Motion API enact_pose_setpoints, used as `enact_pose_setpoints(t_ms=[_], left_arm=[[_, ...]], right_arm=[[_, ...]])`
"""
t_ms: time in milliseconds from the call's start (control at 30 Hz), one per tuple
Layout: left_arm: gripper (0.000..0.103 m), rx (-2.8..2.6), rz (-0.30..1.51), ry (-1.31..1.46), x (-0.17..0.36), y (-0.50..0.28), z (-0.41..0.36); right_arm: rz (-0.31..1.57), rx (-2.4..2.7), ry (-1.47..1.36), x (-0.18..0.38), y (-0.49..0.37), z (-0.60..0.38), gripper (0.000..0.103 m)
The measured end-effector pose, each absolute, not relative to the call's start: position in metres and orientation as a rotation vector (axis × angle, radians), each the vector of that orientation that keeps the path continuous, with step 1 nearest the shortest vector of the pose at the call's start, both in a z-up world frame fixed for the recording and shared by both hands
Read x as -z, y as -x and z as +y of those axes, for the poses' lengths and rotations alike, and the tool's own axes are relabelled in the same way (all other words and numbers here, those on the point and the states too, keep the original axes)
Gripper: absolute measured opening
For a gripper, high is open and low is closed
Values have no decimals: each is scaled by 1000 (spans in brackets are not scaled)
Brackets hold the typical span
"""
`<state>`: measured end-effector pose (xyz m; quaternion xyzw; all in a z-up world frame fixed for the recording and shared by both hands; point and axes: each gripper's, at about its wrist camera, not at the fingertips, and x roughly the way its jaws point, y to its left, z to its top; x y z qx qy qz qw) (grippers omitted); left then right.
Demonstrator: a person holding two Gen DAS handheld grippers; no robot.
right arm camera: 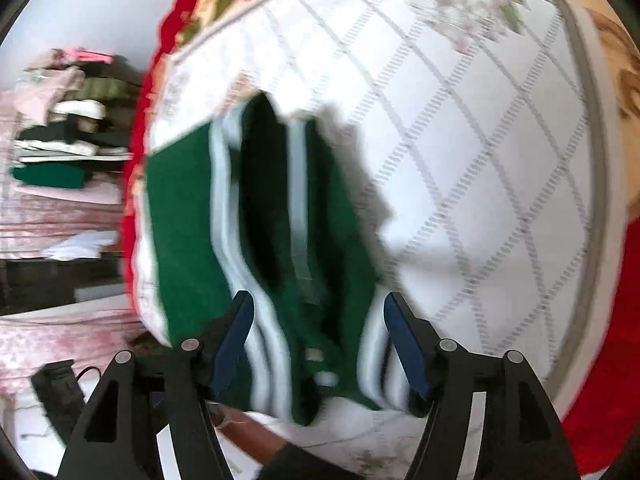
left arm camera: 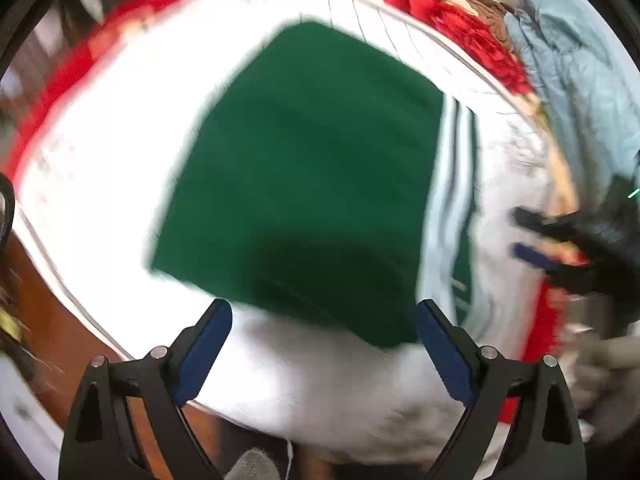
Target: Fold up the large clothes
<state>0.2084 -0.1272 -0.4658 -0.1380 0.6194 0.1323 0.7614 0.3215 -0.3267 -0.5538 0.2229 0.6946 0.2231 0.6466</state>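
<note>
Both claws (left arm camera: 324, 344) (right arm camera: 318, 340) gape above the green garment (left arm camera: 304, 176).

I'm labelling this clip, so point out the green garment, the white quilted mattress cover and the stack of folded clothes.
green garment (left arm camera: 304, 168), left wrist view, plain middle.
white quilted mattress cover (right arm camera: 480, 184), right wrist view, bare quilting.
stack of folded clothes (right arm camera: 64, 140), right wrist view, middle.

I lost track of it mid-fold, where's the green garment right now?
The green garment lies on the white quilted mattress, ahead of both open grippers: centred in the left wrist view, and in the right wrist view left of centre near the red blanket.
</note>
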Motion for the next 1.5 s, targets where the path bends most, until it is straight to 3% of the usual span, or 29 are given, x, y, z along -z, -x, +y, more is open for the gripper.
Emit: enact_pose_setpoints(t_ms=[133, 233, 400, 500, 633, 967, 1033, 1100, 1300, 1500], left_arm=[[94, -388, 1297, 51, 494, -245, -113], [94, -389, 1314, 15, 524, -270, -103], [95, -354, 1350, -26, 566, -300, -101], [103, -363, 1370, -30, 576, -305, -98], [103, -358, 1396, -28, 579, -310, -94], [103, -351, 1434, -11, 584, -320, -83], [103, -340, 1442, -17, 584, -322, -79], [103, -324, 1441, -17, 584, -322, -77], [103, -250, 1448, 69, 574, -320, -63], [103, -216, 1491, 85, 568, -326, -43]], right_arm=[[1568, -552, -511, 555, -338, -311, 69], [1587, -569, -541, 576, -352, -288, 69], [1618, -569, -563, 611, -370, -259, 63], [1623, -552, -570, 624, -376, -259, 55], [1638, -537, -588, 627, -377, -261, 44], [1666, -486, -572, 626, -377, -261, 41], [1658, -473, -553, 622, -375, -257, 21], [1641, -456, -525, 611, -373, -251, 11], [1561, -341, -497, 573, -369, -259, 7], [1670, -206, -445, 620, -383, -259, 9]])
